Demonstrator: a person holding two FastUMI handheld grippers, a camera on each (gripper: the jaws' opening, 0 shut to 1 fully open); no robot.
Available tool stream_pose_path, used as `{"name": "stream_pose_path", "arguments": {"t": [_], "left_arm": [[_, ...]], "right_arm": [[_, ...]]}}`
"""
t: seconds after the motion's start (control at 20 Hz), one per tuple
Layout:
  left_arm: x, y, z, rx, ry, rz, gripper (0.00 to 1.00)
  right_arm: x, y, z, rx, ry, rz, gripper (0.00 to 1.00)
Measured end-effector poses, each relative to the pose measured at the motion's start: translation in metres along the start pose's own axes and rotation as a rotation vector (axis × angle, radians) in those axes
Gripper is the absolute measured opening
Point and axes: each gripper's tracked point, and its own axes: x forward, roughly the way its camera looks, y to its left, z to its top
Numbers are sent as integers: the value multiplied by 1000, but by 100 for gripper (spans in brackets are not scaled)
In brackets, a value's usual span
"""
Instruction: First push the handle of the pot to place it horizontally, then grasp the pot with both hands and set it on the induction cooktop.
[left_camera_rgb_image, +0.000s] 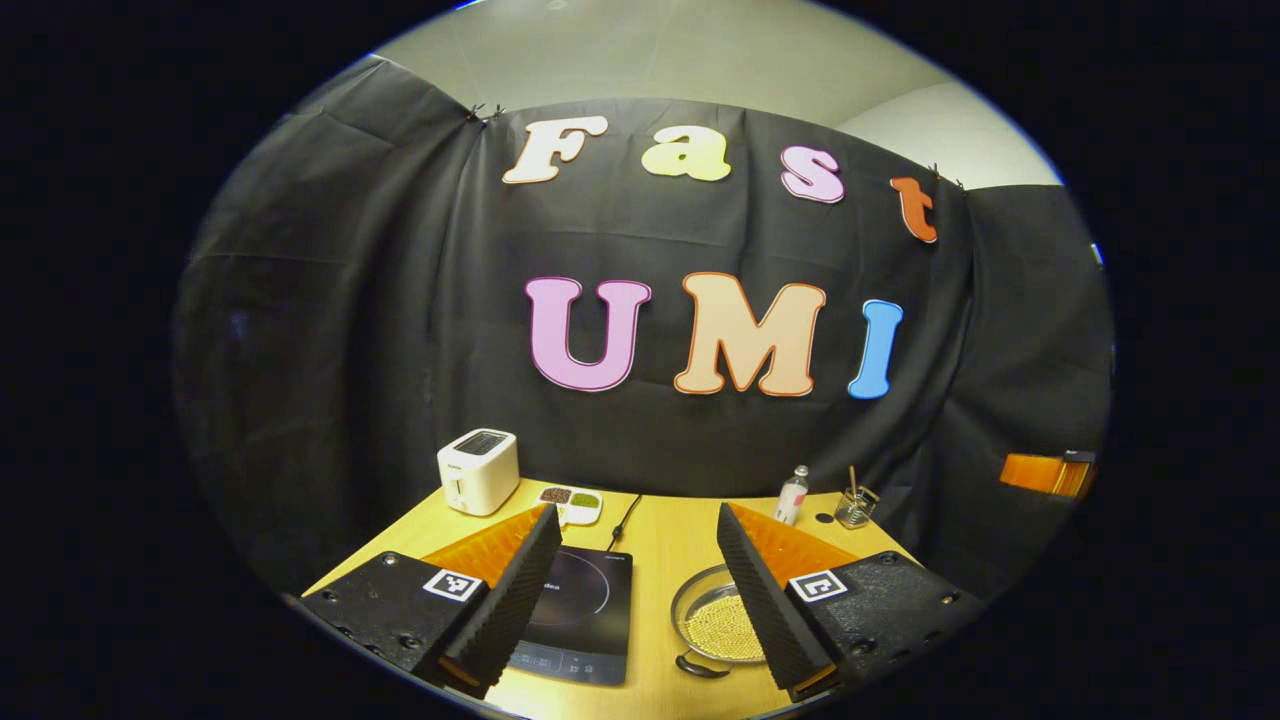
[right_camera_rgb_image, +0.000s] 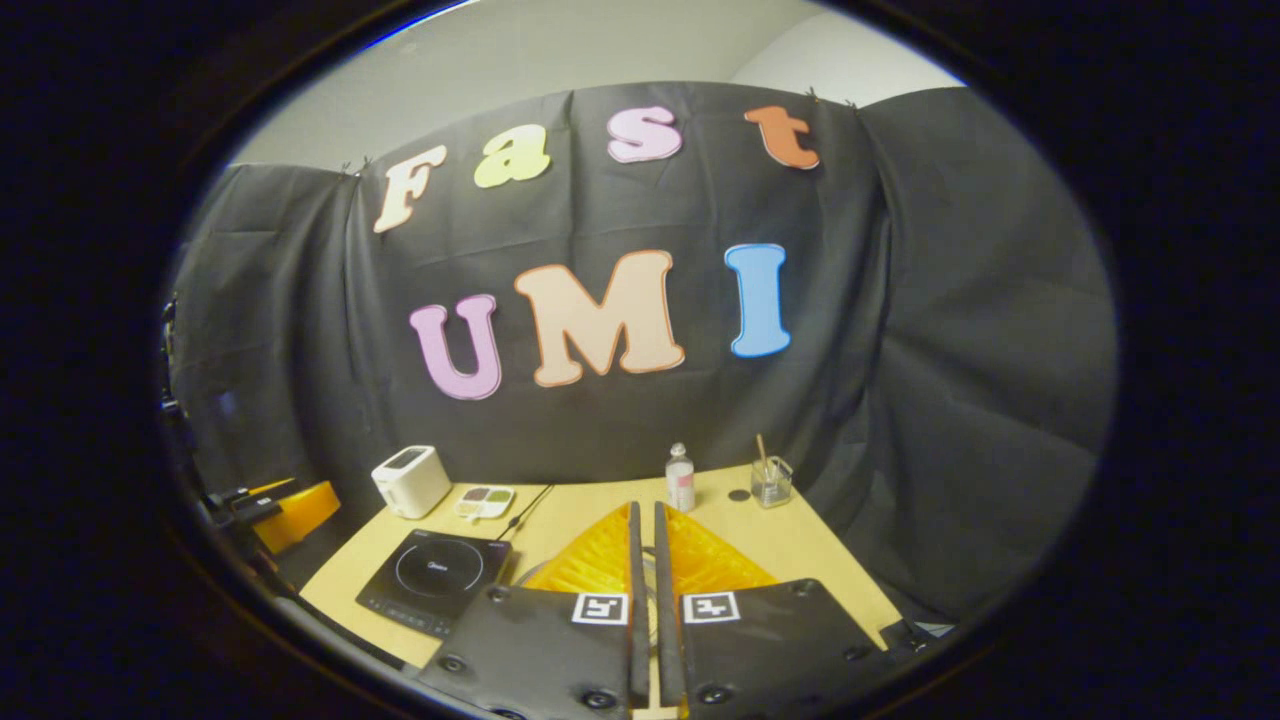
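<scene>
Hovering above the table: your left gripper (left_camera_rgb_image: 634, 590) is spread wide, right gripper (right_camera_rgb_image: 647, 560) nearly pressed together. Pot (left_camera_rgb_image: 718, 625) handle (left_camera_rgb_image: 700, 667) points toward you, nearest the left.

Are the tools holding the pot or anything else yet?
No, nothing is held. The left tool is wide open above the table, the right tool is nearly closed on nothing, and the pot sits untouched.
</scene>
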Motion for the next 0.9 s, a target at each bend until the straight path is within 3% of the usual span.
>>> {"name": "stream_pose_path", "arguments": {"t": [0.3, 0.4, 0.45, 0.5, 0.55, 0.65, 0.7, 0.9], "left_arm": [[-8, 24, -5, 12, 12, 41, 99], [-10, 32, -8, 8, 17, 47, 96], [-11, 36, -8, 10, 21, 51, 96], [-12, 41, -11, 15, 25, 55, 96], [-14, 46, -12, 23, 28, 60, 96], [-16, 57, -16, 36, 37, 67, 96], [-17, 61, -17, 39, 41, 69, 99], [-20, 77, -28, 35, 62, 73, 96]], "right_arm": [[14, 26, -82, 19, 222, 68, 6], [15, 41, -112, 48, 301, 109, 6], [14, 47, -128, 60, 339, 116, 0], [14, 53, -140, 66, 370, 121, 0], [13, 58, -149, 66, 396, 124, 17], [14, 69, -170, 55, 449, 132, 0], [15, 74, -182, 50, 478, 135, 0], [17, 86, -229, 65, 608, 127, 0]]}}
